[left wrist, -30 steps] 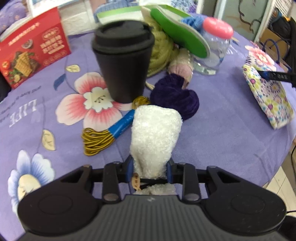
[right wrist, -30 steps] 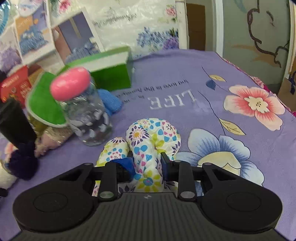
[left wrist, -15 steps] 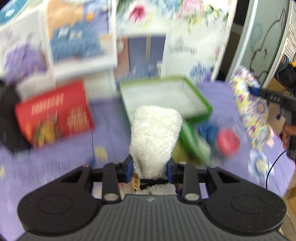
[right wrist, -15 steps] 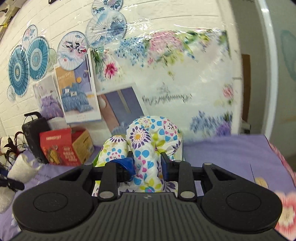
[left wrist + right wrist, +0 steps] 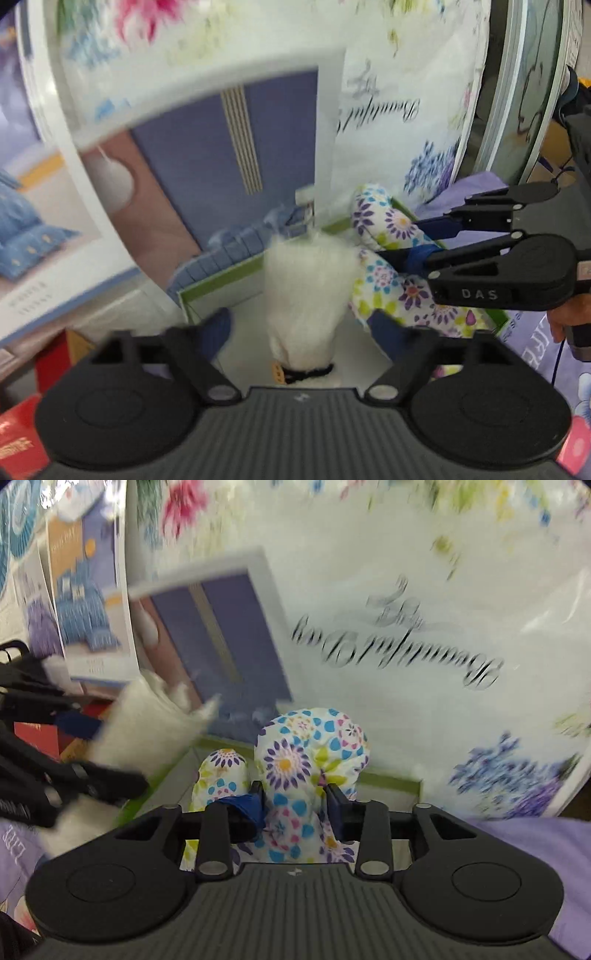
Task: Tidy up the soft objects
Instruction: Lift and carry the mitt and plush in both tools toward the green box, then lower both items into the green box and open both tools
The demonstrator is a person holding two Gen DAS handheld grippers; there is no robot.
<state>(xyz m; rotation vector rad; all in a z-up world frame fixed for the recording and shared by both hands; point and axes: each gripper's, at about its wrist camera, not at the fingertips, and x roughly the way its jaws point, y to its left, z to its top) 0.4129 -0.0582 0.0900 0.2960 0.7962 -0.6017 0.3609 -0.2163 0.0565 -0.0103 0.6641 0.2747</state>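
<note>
Jaws of the left gripper [image 5: 299,328] are opening, clear of the fluffy white plush piece [image 5: 308,291] between them over the green-rimmed white box [image 5: 221,280]; right gripper [image 5: 295,805] jaws, opening, still touch the floral-print fabric pouch [image 5: 306,760] over that box.

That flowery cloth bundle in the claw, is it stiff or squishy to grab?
Probably squishy: the floral pouch bulges into rounded lobes around the right claw, whose pads dent it. Likely light for its size, since that narrow pinch carries it above the green-rimmed box. It would slump rather than roll, I'd guess.
</note>
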